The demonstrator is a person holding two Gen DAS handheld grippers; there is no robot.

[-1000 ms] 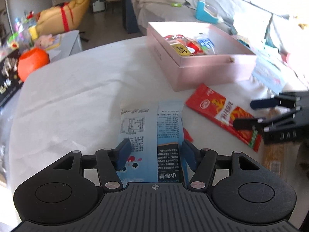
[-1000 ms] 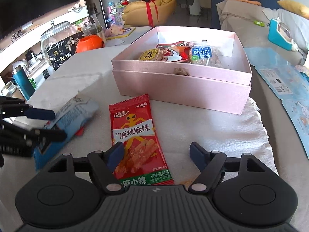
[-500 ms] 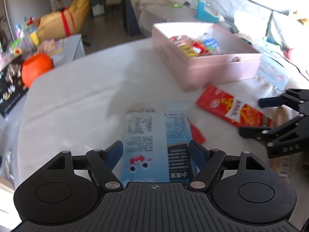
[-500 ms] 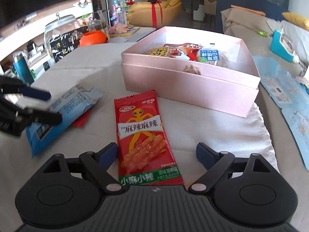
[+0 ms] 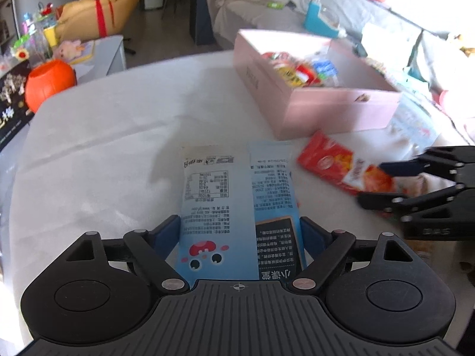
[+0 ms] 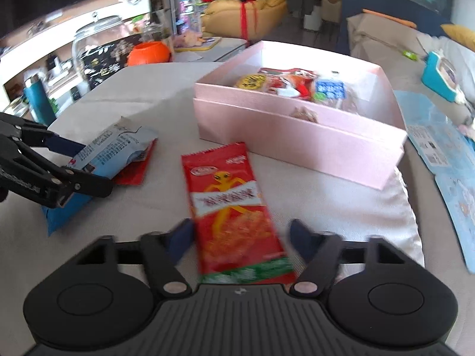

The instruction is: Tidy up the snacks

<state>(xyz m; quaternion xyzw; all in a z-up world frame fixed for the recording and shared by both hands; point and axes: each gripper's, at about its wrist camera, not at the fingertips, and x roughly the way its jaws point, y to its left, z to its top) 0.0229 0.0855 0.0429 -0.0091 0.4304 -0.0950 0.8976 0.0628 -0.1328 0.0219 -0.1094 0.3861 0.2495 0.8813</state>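
On the white cloth, left view: left gripper (image 5: 240, 231) opening wide astride a blue packet (image 5: 237, 204) — pink box (image 5: 320, 109) beyond, snack packs piled inside. Right view: right gripper (image 6: 240, 237) closing around a red packet (image 6: 234, 207), pads not visibly pressing — box (image 6: 299, 136) behind it.

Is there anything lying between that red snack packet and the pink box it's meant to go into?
Nothing visible. Only bare white tablecloth lies between the red packet and the near wall of the pink box. The right claw is closing around the packet's lower end.
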